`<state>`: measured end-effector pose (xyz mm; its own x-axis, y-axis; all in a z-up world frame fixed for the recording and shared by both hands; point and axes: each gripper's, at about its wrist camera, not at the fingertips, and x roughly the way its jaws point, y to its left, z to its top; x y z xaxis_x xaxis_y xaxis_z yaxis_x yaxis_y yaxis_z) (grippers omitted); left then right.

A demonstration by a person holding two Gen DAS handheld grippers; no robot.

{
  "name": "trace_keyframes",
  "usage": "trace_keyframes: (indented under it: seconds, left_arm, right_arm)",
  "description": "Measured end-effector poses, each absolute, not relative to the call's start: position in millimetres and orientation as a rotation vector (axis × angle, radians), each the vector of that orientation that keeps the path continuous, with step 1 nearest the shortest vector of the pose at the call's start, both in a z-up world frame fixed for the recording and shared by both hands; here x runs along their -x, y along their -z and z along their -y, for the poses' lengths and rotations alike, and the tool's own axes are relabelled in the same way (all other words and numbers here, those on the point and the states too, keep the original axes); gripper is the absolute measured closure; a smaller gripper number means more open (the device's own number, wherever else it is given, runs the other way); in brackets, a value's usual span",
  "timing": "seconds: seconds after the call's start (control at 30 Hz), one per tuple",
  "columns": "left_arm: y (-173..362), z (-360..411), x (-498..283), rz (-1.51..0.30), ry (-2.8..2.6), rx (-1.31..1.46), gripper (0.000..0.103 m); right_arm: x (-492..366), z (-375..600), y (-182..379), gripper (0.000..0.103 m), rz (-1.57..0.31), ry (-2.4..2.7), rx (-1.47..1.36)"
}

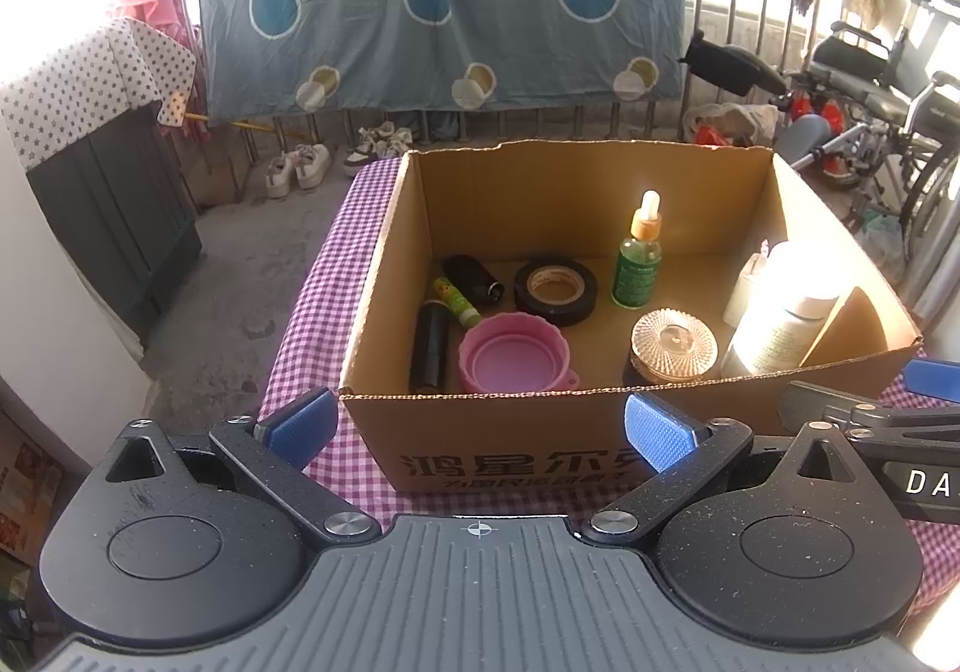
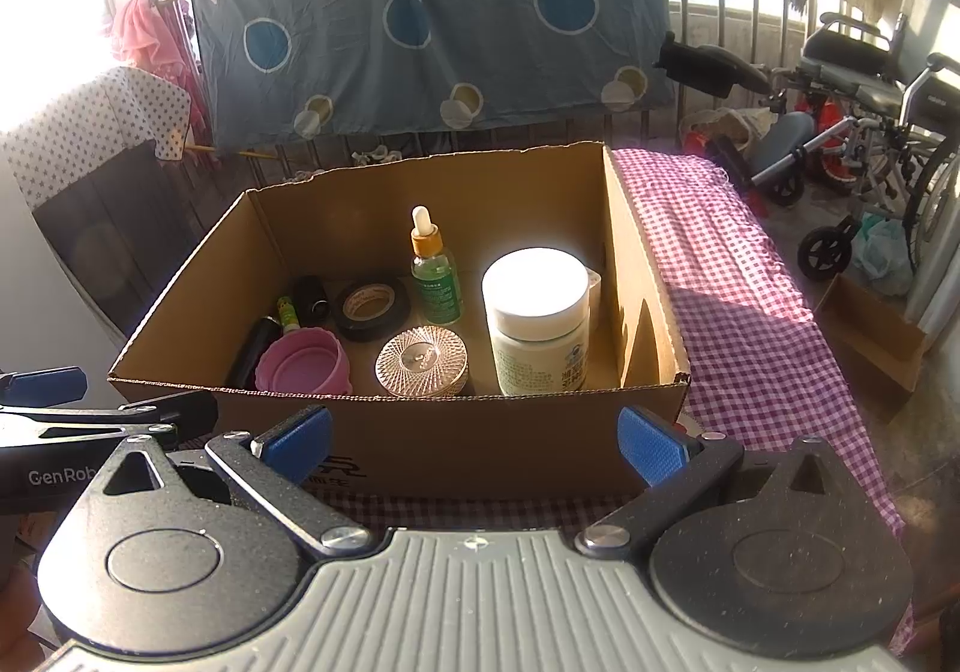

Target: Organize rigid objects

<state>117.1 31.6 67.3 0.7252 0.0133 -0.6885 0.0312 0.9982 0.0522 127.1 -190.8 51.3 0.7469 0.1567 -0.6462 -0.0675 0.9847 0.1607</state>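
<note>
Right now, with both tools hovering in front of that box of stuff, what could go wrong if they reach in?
1. The dropper bottle stands tall and narrow right by the tape roll; a nudge could topple it.
2. Sun glare washes out the white jar, so judging its edges may be hard.
3. The pink cup sits close behind the box front wall, which the fingers might clip.

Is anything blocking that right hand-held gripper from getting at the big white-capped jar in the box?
Yes: the brown cardboard box's near wall stands between the open right hand-held gripper and the white-capped jar. From above, nothing visible covers it.
</note>
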Motion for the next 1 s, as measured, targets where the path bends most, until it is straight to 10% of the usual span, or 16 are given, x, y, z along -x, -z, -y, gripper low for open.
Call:
trace_keyframes:
  seconds: [1.0]
  left_arm:
    - [-68.2,-31.1,-116.7,-0.765,0.016,-0.065,0.001]
  right_arm:
    - [-123.3,194.3,-50.2,0.0,-0.724,-0.113,-0.143]
